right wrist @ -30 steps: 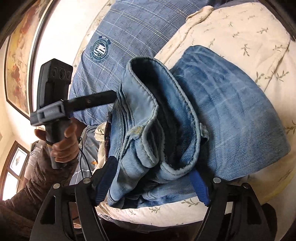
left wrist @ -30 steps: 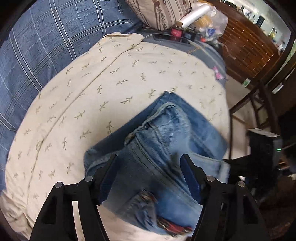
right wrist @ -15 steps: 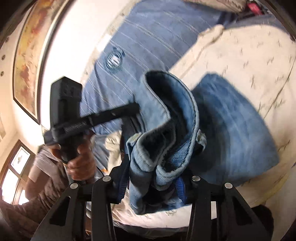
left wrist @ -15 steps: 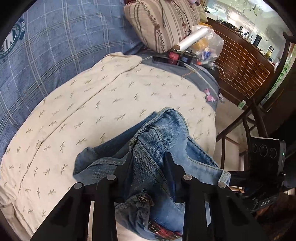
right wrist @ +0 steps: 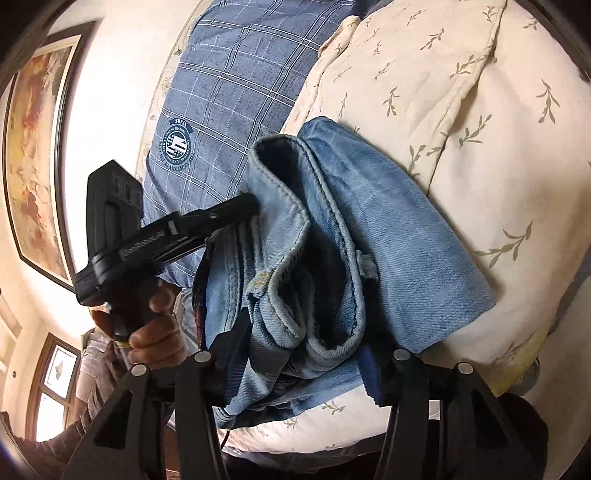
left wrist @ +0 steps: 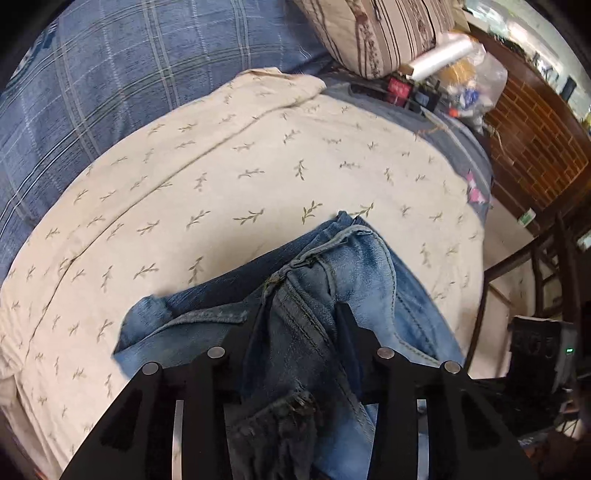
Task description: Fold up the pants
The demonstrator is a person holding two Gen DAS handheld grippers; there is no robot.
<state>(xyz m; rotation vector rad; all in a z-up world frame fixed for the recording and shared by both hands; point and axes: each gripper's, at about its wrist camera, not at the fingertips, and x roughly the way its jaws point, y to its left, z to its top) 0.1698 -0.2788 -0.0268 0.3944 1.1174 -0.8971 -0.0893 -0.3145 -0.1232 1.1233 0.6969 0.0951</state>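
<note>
Pants (left wrist: 354,295), blue jeans folded into a thick bundle, lie on the cream blanket with little leaf prints (left wrist: 221,184), at its near edge. The left gripper (left wrist: 299,317) has a fold of the jeans between its two black fingers, and the cloth bunches up there. Its jaws have just opened a little, but the pads look like they press the cloth on both sides. The right gripper (right wrist: 303,343) has the stacked edges of the jeans between its fingers. Its jaws have just opened a little too, and they look like they hug the bundle. A hand (right wrist: 151,328) holds the left gripper's handle, seen beside the jeans. Behind the blanket is a blue checked cover (left wrist: 129,74). Past the blanket's far edge lies a striped pillow (left wrist: 376,33), and a brick wall (left wrist: 535,140) stands behind that.
</note>
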